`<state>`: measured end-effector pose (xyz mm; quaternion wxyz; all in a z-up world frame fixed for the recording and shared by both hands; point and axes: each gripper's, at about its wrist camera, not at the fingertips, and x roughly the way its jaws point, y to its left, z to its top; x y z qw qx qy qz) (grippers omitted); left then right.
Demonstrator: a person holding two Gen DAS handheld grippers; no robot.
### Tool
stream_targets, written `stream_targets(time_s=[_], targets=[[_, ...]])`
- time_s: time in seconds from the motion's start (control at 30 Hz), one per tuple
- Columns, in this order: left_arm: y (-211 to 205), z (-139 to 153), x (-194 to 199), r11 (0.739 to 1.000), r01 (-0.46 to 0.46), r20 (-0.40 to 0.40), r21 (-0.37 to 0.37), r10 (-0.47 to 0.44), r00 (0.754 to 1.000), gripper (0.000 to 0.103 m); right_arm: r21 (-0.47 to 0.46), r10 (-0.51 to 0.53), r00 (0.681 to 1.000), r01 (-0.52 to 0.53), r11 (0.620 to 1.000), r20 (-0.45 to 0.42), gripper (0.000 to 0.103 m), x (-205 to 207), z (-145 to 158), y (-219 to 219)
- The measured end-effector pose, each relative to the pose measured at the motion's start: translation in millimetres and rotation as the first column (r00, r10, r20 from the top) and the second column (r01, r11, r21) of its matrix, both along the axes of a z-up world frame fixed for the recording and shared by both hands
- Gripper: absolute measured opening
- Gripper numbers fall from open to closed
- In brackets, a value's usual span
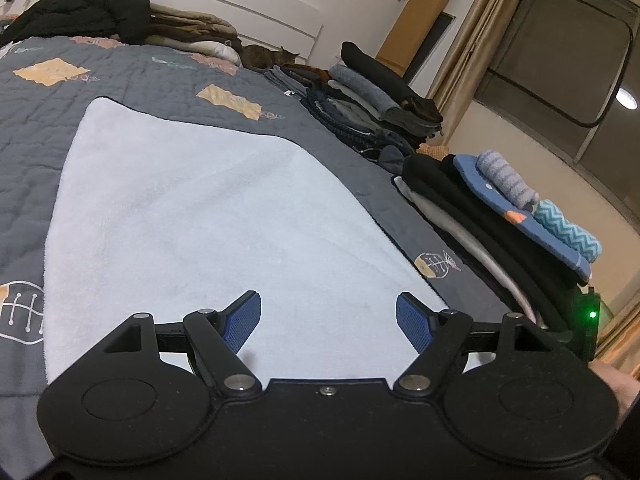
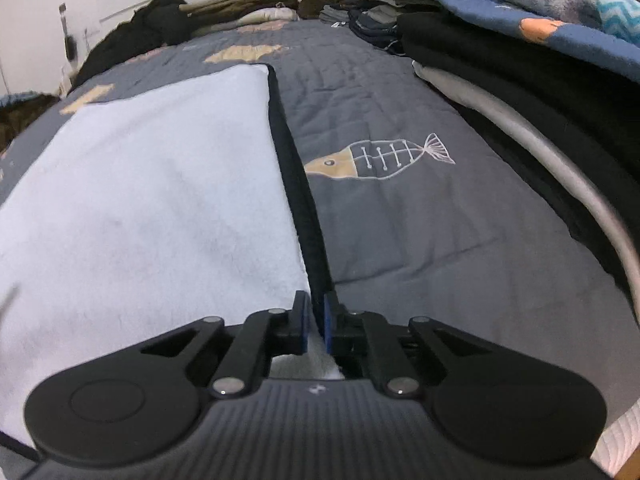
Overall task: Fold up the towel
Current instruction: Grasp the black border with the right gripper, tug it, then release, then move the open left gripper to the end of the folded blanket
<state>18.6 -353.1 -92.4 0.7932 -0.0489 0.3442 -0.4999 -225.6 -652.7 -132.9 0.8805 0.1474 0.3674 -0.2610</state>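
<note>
Right hand-held gripper (image 2: 316,322): black linkage arms with blue ribbed pads, jaws closed on the near right edge of the towel (image 2: 140,184), pinching the dark-bound hem between the pads. Left hand-held gripper (image 1: 328,322): same build, jaws standing wide apart above the towel's near portion, nothing between the textured blue pads. The towel is a pale, near-white terry cloth with a short looped nap, roughly rectangular with rounded far corners, lying flat and spread on the bed (image 1: 36,92); a narrow black border (image 2: 292,160) runs along its right edge. The bed cover is grey quilted fabric with stitched channels, appliquéd fish-skeleton motifs (image 2: 380,158) in white thread with tan heads, and tan patches with jagged outlines further off. Along the right side of the bed stand stacks of folded clothes (image 1: 480,208), mostly black and grey, topped by a blue flat item, a grey striped fleecy roll and a teal chevron-patterned roll. At the far end lie a black padded jacket (image 1: 100,8), folded beige bedding and a tabby cat (image 1: 272,58) against the white headboard.
</note>
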Motion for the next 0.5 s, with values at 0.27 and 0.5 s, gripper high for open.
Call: stream_targets(time_s=[0.27,0.5], targets=[[25.2,0.3,1.0,0.997,-0.061,-0.001,0.041,0.062,0.998,0.074,-0.029,-0.058,0.998,0.058,0.998,-0.009,0.036,-10.6,7.9,1.6],[69.5,8.1,-0.7,0.978,-0.198,-0.027,0.072,0.200,0.979,0.077,0.027,-0.100,0.993,0.099,0.995,0.061,0.046,-24.3,16.7,5.0]])
